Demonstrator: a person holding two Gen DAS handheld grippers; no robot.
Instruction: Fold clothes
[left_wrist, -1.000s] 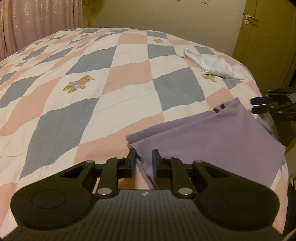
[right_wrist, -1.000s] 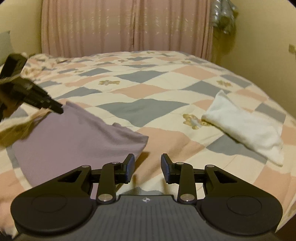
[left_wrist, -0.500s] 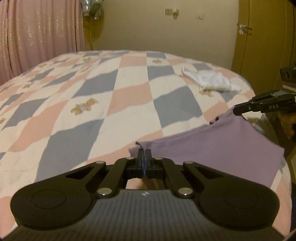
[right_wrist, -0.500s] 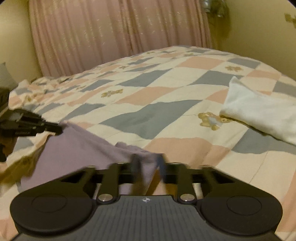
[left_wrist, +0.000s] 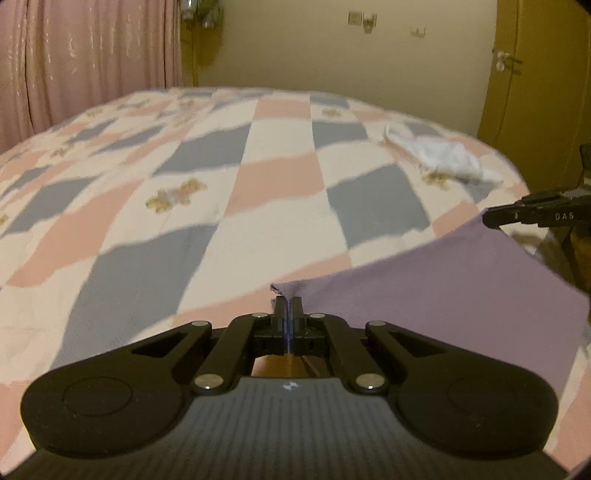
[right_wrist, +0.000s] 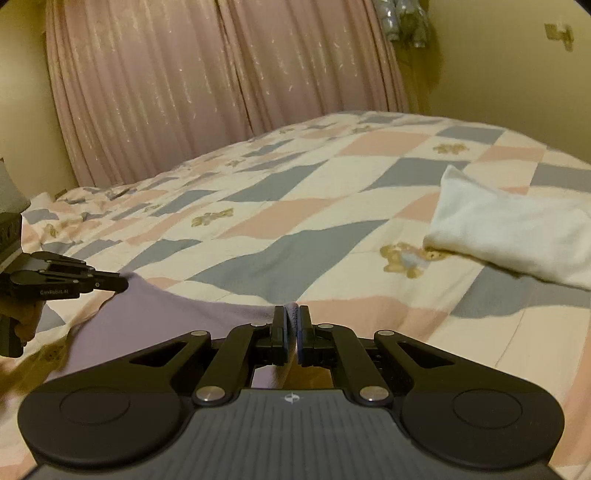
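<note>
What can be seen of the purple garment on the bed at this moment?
The purple garment is a plain lilac piece of thin, soft-looking fabric with no print. It lies near the edge of the checked bedspread, partly lifted and stretched. The left claw is shut on one corner, the right claw on another, so the edge between them is raised. Its type cannot be told.

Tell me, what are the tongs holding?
Both tongs pinch the purple cloth by its corners: the left tongs on one corner, the right tongs on another.
</note>
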